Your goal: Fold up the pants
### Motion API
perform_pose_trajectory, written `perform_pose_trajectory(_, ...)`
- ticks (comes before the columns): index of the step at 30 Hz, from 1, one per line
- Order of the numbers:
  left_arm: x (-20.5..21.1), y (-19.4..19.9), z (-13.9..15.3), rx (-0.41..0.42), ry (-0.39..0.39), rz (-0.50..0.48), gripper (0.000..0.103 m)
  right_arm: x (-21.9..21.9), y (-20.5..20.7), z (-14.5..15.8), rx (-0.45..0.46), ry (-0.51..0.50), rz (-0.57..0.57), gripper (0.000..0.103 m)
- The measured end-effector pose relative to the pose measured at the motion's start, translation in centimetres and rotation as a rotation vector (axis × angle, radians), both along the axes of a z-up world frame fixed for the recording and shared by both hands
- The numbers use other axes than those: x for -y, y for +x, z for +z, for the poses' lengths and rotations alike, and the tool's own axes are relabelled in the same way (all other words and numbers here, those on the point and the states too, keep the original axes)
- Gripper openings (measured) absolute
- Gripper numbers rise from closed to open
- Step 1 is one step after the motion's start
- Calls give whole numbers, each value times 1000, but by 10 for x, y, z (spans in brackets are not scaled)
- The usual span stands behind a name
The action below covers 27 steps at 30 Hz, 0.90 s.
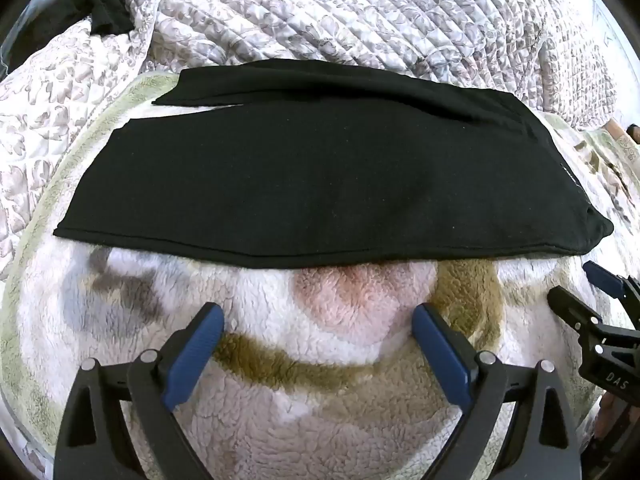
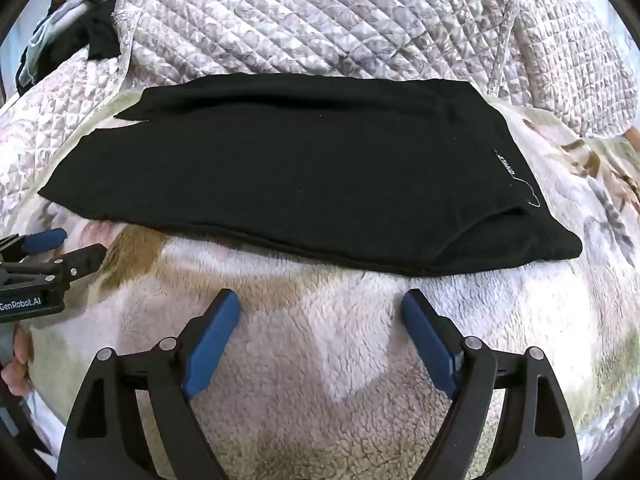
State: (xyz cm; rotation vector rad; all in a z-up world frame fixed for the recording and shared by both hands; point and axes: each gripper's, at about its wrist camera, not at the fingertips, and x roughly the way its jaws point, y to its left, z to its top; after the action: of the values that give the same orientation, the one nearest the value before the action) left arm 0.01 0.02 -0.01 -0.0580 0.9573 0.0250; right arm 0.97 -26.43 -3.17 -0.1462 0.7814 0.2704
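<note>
Black pants point(image 1: 320, 176) lie flat on a fleece blanket point(image 1: 280, 360), legs folded one over the other, waistband to the right and leg ends to the left. In the right wrist view the same pants point(image 2: 300, 176) show a small label near the waistband. My left gripper point(image 1: 318, 314) hovers open over the blanket, just short of the pants' near edge, nothing between its blue pads. My right gripper point(image 2: 320, 300) is open too, near the pants' front edge toward the waistband side. Each gripper appears at the side of the other's view: the right gripper point(image 1: 592, 284) and the left gripper point(image 2: 76, 246).
A quilted floral bedspread point(image 1: 360, 12) rises behind the pants. A dark garment point(image 2: 100, 32) lies bunched at the far left. A person's hand point(image 2: 16, 360) holds the left gripper's handle. Fleece blanket stretches in front of both grippers.
</note>
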Motion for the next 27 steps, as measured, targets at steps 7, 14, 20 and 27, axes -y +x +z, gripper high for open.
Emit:
perform_pose_trajectory(7,1,0,0,3,4,-9,97,1,0,0,-6,8,-1,84)
perform_pose_trajectory(14,4,-4,1,6,4,-20,97,1,-2,1,2,17,1,84)
perform_pose_trajectory(20,4,-5,2,9,6,-20,97,0,-1,1,4,14,2,84)
perform_pose_trajectory(27,2,-3,2,10,9,-22,97,0,0,0,2,13,3,84)
